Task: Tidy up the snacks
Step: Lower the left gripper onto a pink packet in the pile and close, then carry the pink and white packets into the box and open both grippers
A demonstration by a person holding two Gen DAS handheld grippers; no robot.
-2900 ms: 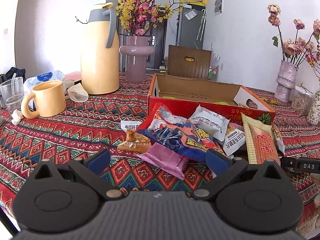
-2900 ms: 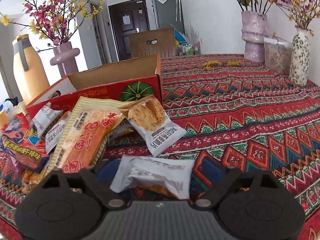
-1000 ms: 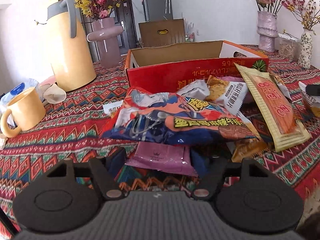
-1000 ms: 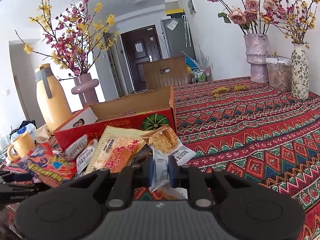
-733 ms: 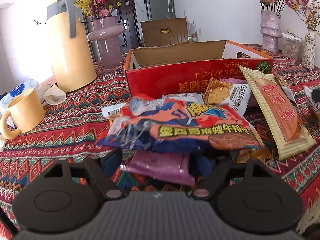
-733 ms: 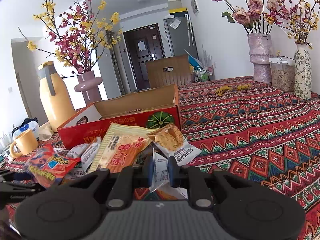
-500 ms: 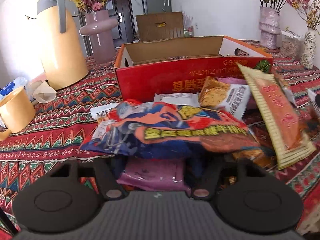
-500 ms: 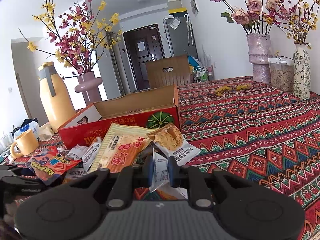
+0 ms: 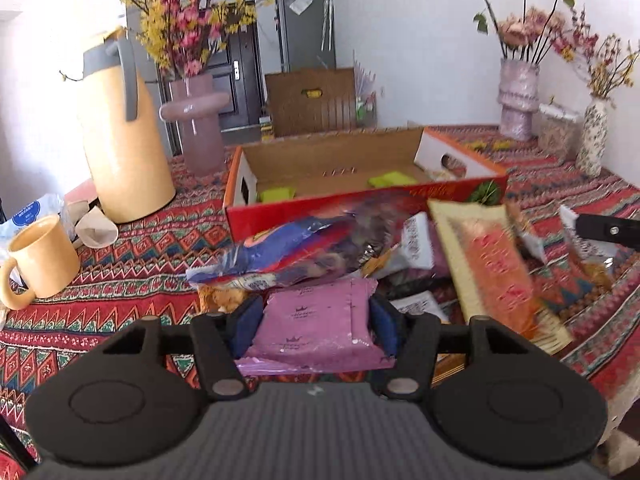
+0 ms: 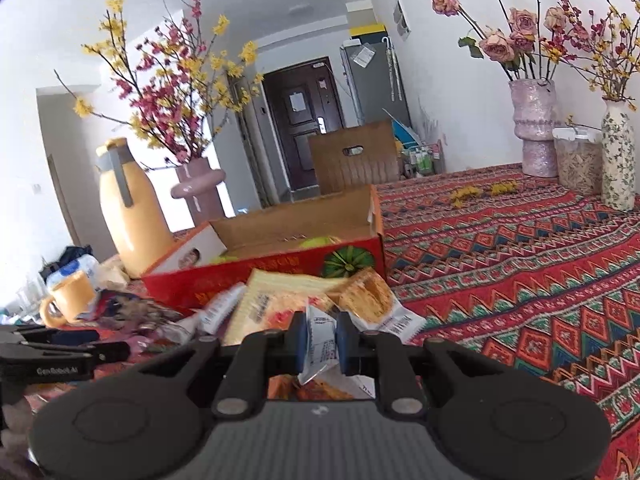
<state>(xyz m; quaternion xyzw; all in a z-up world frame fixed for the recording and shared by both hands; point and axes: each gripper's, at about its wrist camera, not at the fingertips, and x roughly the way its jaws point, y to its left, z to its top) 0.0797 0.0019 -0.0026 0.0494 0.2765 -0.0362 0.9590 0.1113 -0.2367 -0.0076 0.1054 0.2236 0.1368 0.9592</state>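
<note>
Nearest in the left wrist view, the left tongs point(image 9: 316, 322) are clenched on a flat purple snack packet point(image 9: 316, 326), one blue pad pressed against each of its side edges, so the packet lies broadside across the grip and points forward along the fingers. Nearest in the right wrist view, the right tongs point(image 10: 322, 342) are clamped narrowly on a small white snack packet point(image 10: 320, 346), which stands on edge between the pads.

Just beyond both grips lies the loose heap of snacks on the patterned tabletop point(image 10: 520, 264): a blue and red chip bag point(image 9: 292, 252) rests above the purple packet's far edge, a long yellow and orange snack bag point(image 9: 496, 272) slants to its right, and a biscuit packet point(image 10: 372, 300) sits just past the right tongs.

Behind the heap, straight ahead of both tongs, stands the open red cardboard box point(image 9: 360, 200), its long axis running left to right and its low red front wall touching or nearly touching the pile. A few yellow-green items already lie on its floor. By judgement, each held packet must travel forward and over that front wall; the left tongs face the box's left half, the right tongs its right end, and neither looks clearly nearer.

Farther off stand a yellow mug point(image 9: 40, 260), a yellow thermos jug point(image 9: 120, 128) and a pink vase point(image 9: 196, 120).
</note>
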